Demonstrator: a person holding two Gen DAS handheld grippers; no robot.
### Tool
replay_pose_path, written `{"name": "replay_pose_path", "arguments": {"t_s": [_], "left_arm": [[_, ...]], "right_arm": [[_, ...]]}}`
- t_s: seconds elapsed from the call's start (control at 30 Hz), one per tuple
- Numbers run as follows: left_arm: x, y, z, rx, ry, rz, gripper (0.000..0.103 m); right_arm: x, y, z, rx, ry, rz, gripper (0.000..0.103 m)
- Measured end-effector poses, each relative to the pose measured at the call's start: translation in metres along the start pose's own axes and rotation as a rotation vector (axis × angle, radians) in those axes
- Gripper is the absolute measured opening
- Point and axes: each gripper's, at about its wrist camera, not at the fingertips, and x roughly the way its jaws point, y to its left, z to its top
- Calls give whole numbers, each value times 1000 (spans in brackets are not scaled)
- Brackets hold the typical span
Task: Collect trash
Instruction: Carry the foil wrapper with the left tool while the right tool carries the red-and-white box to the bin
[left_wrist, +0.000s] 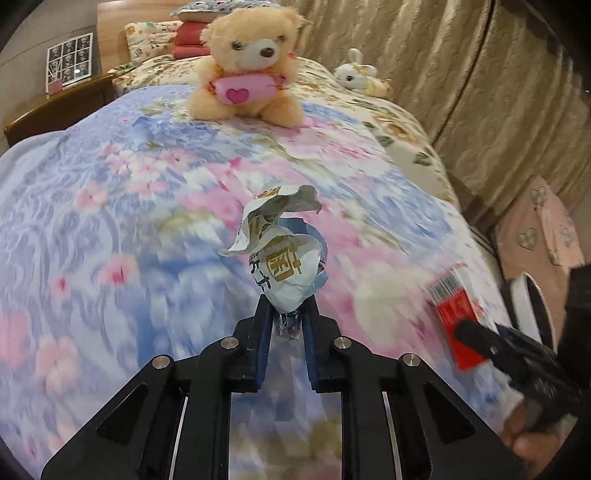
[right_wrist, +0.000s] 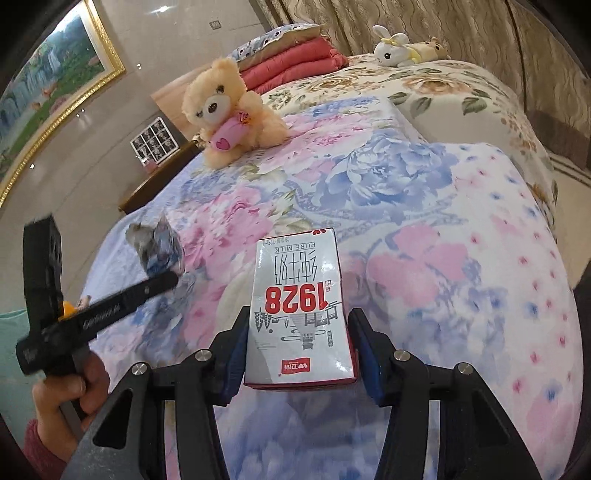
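Step in hand, as judged: both pieces of trash are gripped and lifted clear, ready to be carried to a bin.

Nearest, in the left wrist view, the left gripper (left_wrist: 286, 314) is pinched almost fully together on the twisted tail of a crumpled white wrapper (left_wrist: 284, 254). The wrapper stands up beyond the fingertips, over the floral blanket (left_wrist: 110, 221); whether its far end still brushes the blanket cannot be told. In the right wrist view the same wrapper appears blurred, on the near side of the teddy bear (right_wrist: 225, 110).

The right gripper (right_wrist: 299, 343) stands about half open with a small milk carton (right_wrist: 299, 306) between its blue pads (right_wrist: 236, 354). The left pad lies against the carton's side; the right pad sits at its other edge, and contact there is judged rather than plainly seen. The carton projects forward over the blanket, well to the near side of the teddy bear.

A hand (right_wrist: 70, 391) with a reddish sleeve holds the left tool.

Further off, the teddy bear sits upright on the blanket. Beyond it to the right lies a white rabbit toy (left_wrist: 356, 72); behind it are stacked red and patterned cushions (right_wrist: 295, 55).

Next move, as judged: no bin can be identified with certainty. A white rimmed object (left_wrist: 532, 306) at the bed's right edge, well nearer than the teddy bear, may be one. Both grips must hold during carry; the wrapper is held by a thin tail and could slip.
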Motion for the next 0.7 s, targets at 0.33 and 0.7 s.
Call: {"name": "replay_pose_path", "arguments": {"t_s": [0.33,0.7], "left_arm": [[-35,-48,-52,56,45,-71,15],[-43,-77,-93,93,107,-99,15]], "right_arm": [[-42,-16,-28,24,-11,35,52],[-64,-26,-52,-10,-8,15,52]]}}
